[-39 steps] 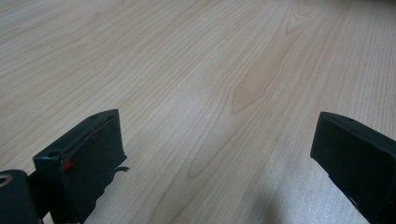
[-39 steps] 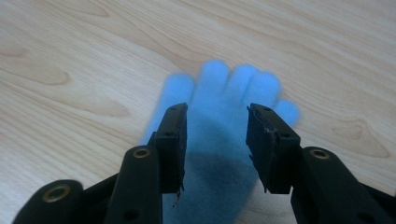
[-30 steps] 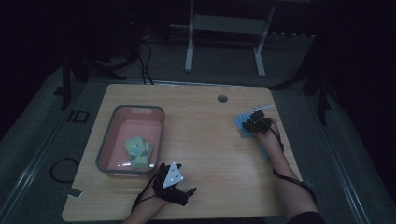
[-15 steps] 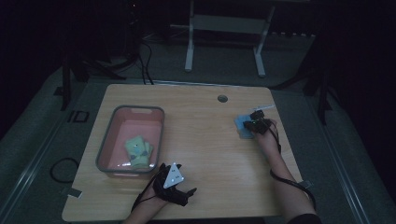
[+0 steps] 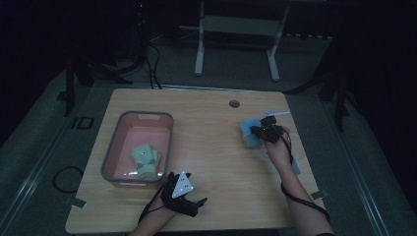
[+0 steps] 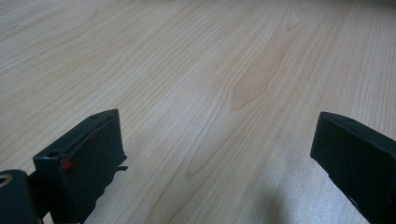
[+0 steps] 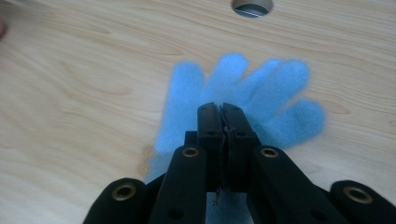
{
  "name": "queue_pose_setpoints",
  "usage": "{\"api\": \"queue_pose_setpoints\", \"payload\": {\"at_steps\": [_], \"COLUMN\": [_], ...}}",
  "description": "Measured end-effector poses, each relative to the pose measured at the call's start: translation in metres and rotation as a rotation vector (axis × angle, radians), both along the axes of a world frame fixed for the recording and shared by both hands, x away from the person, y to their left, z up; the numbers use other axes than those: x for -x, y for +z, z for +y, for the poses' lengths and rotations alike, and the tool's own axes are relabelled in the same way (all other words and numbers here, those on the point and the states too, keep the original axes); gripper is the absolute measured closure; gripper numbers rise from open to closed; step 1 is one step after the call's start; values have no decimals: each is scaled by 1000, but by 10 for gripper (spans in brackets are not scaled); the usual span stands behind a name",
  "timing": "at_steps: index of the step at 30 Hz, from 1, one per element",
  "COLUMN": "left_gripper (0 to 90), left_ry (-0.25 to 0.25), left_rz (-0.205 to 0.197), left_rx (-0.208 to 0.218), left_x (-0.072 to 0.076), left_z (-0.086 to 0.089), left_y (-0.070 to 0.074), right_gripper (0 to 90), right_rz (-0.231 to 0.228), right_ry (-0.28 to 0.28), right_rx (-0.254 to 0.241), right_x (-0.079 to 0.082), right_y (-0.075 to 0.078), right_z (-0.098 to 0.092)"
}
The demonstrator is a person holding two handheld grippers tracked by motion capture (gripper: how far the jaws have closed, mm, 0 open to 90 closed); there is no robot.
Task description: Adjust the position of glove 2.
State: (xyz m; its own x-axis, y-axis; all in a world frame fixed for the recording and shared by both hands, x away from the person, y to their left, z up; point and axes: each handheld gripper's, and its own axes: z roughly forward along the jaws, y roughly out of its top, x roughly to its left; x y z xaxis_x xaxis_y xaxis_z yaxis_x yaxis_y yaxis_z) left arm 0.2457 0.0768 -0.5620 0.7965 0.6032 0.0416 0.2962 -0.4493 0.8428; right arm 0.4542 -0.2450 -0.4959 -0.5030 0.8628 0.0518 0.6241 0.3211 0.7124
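Blue glove (image 7: 243,93) spread flat on the bench (image 5: 206,162), fingers fanned out and pointing away from the camera in the right gripper view, a little blurred there. Seen in the high view as a pale blue patch (image 5: 250,133) on the right half of the bench, nearer the far edge than the near one, below and to the right of the round cable hole (image 5: 234,103).

Right claw (image 7: 221,109) over the palm and cuff end of the glove, jaws pressed flat together after just having closed further. Only a thin dark seam between the pads; cannot tell whether a fold of the blue fabric is pinched in there. From above, right claw (image 5: 256,131) at the glove's right edge, with the hand and forearm running back toward the near right corner of the bench and a cable trailing along the arm.

Cable hole (image 7: 252,5) also caught at the top edge of the right gripper view, beyond the glove's fingertips.

Left claw (image 5: 194,206) well apart from the glove, low near the front edge of the bench, grey three-cornered plate on top. Jaws of the left claw (image 6: 219,121) spread wide over bare wood, nothing between them.

Pink bin (image 5: 169,132) with a grey rim on the left half of the bench, just beyond the left claw, holding a yellow-green bundle (image 5: 145,158) at its near end
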Motion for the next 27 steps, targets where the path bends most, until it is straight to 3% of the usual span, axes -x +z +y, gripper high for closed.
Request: {"api": "queue_pose_setpoints", "payload": {"at_steps": [4, 13, 15, 16, 18, 20, 24, 27], "left_gripper": [28, 29, 29, 29, 28, 29, 29, 29], "left_ry": [-1, -2, -1, -1, 0, 0, -2, -7], "left_rz": [0, 0, 1, 1, 0, -3, -4, -7], "left_rx": [0, 2, 4, 5, 3, 1, 3, 0], "left_x": [0, 0, 0, 0, 0, 0, 1, 1], "left_z": [0, 0, 0, 0, 0, 0, -1, -2], "left_y": [0, 0, 0, 0, 0, 1, 1, 1], "right_gripper": [874, 875, 875, 875, 875, 875, 875, 874], "right_rz": [-31, -55, -65, -65, -71, -67, -59, -41], "right_ry": [16, 53, 56, 64, 62, 52, 44, 25], "right_rx": [11, -81, -74, -99, -87, -100, -122, -123], "right_x": [19, 67, 73, 87, 91, 106, 115, 123], "right_y": [12, 35, 37, 40, 41, 39, 35, 22], "right_z": [15, 39, 42, 50, 53, 62, 67, 73]}}
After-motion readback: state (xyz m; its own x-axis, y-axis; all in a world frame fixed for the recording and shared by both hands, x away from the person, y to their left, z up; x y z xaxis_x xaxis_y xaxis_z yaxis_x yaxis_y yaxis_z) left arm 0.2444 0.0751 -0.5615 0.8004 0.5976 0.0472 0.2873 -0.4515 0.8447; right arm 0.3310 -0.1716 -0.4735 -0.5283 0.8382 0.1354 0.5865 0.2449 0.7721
